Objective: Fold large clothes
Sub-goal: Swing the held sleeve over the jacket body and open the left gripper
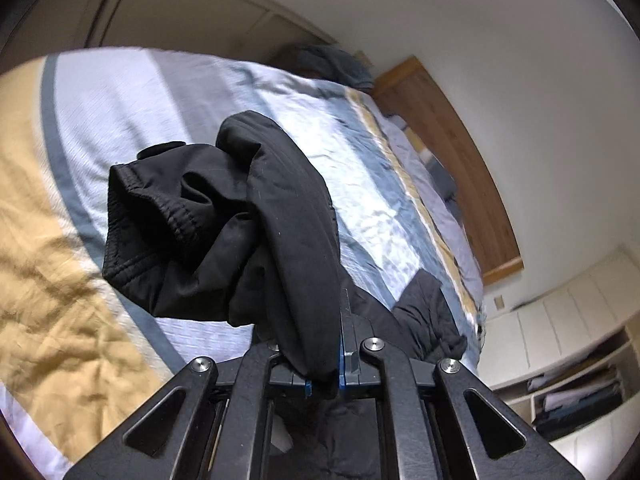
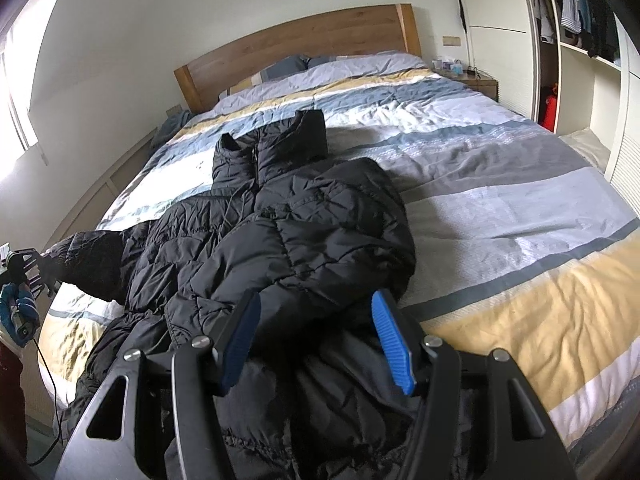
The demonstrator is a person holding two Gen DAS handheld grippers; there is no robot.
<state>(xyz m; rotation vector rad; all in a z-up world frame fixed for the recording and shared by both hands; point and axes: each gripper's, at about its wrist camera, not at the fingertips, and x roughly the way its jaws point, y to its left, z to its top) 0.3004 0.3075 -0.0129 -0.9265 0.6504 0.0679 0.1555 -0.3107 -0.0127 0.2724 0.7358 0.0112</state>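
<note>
A black puffer jacket (image 2: 280, 232) lies spread on the striped bed cover (image 2: 500, 208), collar toward the headboard. My left gripper (image 1: 338, 320) is shut on one sleeve (image 1: 280, 216), whose elastic cuff (image 1: 160, 208) droops to the left above the bed. In the right wrist view that sleeve (image 2: 88, 256) stretches off the bed's left side to the left gripper (image 2: 40, 268). My right gripper (image 2: 316, 300) stands open over the jacket's near hem. Its blue pads (image 2: 390, 340) are apart and press on nothing, with fabric lying below and between them.
A wooden headboard (image 2: 304, 36) and pillows (image 2: 352, 64) close the far end of the bed. A nightstand (image 2: 476, 78) and an open wardrobe (image 2: 576, 32) stand on the right, a bright window (image 2: 12, 92) on the left. A cable (image 2: 48, 392) hangs below the left gripper.
</note>
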